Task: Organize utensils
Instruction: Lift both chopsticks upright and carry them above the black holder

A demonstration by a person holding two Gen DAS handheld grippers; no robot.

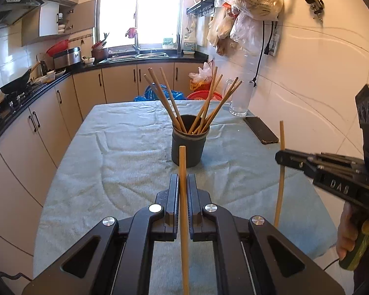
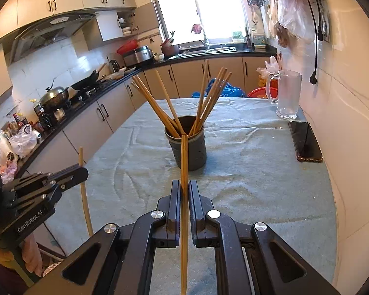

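Chopsticks in transit: we hold one upright chopstick point(image 1: 183, 196) clamped in the left gripper point(image 1: 183, 184), another point(image 2: 184, 172) in the right gripper point(image 2: 184, 191). Next, we judge, each tip must be steered into the dark holder point(image 1: 188, 145), seemingly crowded already.

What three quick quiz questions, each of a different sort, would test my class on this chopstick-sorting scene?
1. True or false: each gripper, left gripper and right gripper, has its jaws shut on one chopstick.
2. Where do the other chopsticks stand?
3. Which lies nearest the glass mug: A) wok B) phone C) sink?

Key: 1 true. 2 in the dark holder on the cloth-covered table. 3 B.
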